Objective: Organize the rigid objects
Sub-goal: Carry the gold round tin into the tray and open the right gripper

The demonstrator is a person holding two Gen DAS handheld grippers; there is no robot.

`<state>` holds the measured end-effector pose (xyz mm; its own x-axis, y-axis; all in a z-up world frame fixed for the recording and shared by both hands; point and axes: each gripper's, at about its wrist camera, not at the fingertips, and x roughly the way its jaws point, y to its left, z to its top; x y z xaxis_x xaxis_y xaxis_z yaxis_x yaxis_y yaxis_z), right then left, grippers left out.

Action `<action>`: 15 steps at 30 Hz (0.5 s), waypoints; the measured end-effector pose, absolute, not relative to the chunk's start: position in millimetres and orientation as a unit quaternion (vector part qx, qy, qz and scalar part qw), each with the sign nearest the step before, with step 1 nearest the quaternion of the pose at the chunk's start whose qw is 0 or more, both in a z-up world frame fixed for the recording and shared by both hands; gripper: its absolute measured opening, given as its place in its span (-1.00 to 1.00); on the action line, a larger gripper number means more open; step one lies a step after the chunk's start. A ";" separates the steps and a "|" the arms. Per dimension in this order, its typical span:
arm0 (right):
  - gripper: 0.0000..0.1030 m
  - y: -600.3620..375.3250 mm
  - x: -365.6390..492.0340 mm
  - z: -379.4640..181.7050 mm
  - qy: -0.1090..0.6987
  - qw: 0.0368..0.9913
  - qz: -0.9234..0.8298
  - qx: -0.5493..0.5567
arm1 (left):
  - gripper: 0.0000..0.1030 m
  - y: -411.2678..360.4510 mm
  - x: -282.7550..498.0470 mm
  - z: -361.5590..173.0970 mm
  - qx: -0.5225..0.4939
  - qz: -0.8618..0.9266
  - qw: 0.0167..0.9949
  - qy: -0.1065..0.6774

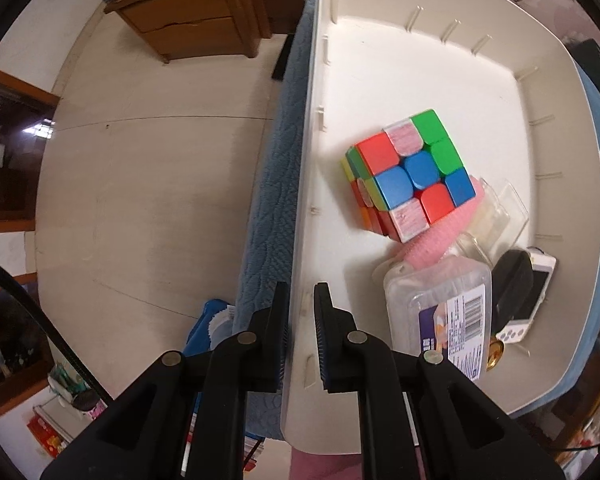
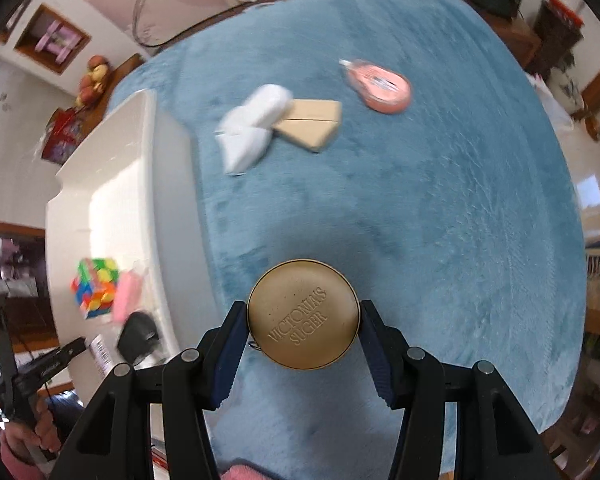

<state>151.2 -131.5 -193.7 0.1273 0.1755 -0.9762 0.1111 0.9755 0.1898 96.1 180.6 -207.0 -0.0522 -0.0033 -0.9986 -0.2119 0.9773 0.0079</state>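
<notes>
**Right wrist view: tin gripped, bin wall to clear**

Right wrist view shows the right gripper [image 2: 304, 334] with its jaws clamped on the flanks of a round gold tin [image 2: 303, 314], held clear above the blue blanket [image 2: 440, 200]. The step looks like carrying it leftward into the white bin [image 1: 420, 80]. Keep the tin level and lift it over the bin's near wall before lowering.

Left gripper [image 1: 301, 336] has its jaws pinched on the bin's rim, steadying it. Inside, the puzzle cube [image 1: 410, 174], clear plastic box [image 1: 440, 312] and black case [image 1: 512, 284] crowd one end; the far half lies bare, the best landing spot. Three loose items remain well apart on the blanket.
</notes>
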 end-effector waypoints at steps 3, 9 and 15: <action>0.08 -102.7 143.9 -177.1 0.651 0.753 0.035 0.094 | -0.76 184.6 95.0 -208.6 -0.073 0.061 0.682 0.725; 0.08 -46.7 129.4 -155.8 0.639 0.765 0.054 0.059 | -0.76 185.3 92.1 -212.3 -0.060 0.028 0.679 0.731; 0.08 -1.6 116.7 -140.1 0.626 0.775 0.072 0.042 | -0.76 183.0 93.8 -216.4 -0.052 0.000 0.674 0.736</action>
<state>116.7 -1.6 -140.1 0.2060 0.1643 -0.9647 -0.0587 0.9861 0.1554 93.8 183.0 -216.4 -0.0846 -0.0776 -0.9934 -0.0766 0.9945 -0.0711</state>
